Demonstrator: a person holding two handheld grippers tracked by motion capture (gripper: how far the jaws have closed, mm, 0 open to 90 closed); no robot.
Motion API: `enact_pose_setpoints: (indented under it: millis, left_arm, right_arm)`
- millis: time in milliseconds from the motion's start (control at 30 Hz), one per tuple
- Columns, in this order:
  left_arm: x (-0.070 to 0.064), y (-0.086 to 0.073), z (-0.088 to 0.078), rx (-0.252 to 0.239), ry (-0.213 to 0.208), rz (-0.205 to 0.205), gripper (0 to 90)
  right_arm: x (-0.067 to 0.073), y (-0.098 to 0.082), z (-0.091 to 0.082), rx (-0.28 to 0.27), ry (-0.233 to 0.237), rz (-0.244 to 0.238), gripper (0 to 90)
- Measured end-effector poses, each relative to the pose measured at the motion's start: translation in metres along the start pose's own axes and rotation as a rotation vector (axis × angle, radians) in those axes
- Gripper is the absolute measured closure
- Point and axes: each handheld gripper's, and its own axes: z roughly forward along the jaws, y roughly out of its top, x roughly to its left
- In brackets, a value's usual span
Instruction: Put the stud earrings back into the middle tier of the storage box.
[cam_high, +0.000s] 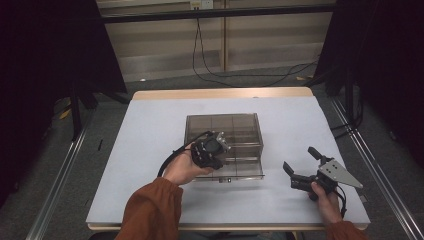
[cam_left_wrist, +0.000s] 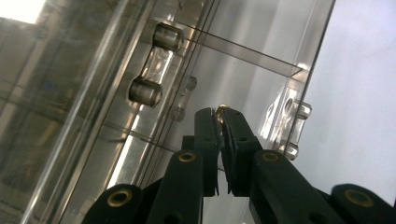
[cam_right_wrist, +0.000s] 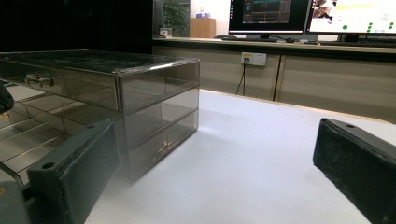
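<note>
A smoky clear plastic drawer cabinet (cam_high: 245, 125) stands in the middle of the white table top (cam_high: 150, 130). Its lowest drawer (cam_high: 240, 172) is pulled out toward me. My left gripper (cam_high: 214, 149) hangs over the cabinet's front. In the left gripper view its jaws are shut (cam_left_wrist: 220, 116), pinching a tiny brass-coloured piece (cam_left_wrist: 220, 110) at their tips above the clear drawer, near a clear bar handle (cam_left_wrist: 152, 65). My right gripper (cam_high: 299, 159) rests open on the table to the right of the cabinet (cam_right_wrist: 140, 93), nothing between its fingers (cam_right_wrist: 70, 172).
The table's wooden far edge (cam_high: 220, 93) borders grey floor with a black cable (cam_high: 210, 75). Dark curtains and stands flank both sides. In the right gripper view, a counter with monitors (cam_right_wrist: 271, 16) lies beyond the table.
</note>
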Motion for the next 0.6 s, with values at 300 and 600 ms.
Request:
enact_pose_setpoints:
  millis: [300, 600]
  left_arm:
    - [0.002, 0.005, 0.011, 0.061, -0.006, 0.005, 85.4]
    - [0.001, 0.005, 0.014, 0.057, -0.023, 0.008, 85.5]
  right_arm:
    - [0.000, 0.000, 0.000, 0.000, 0.000, 0.000, 0.0]
    - [0.000, 0.000, 0.000, -0.001, 0.001, 0.000, 0.0]
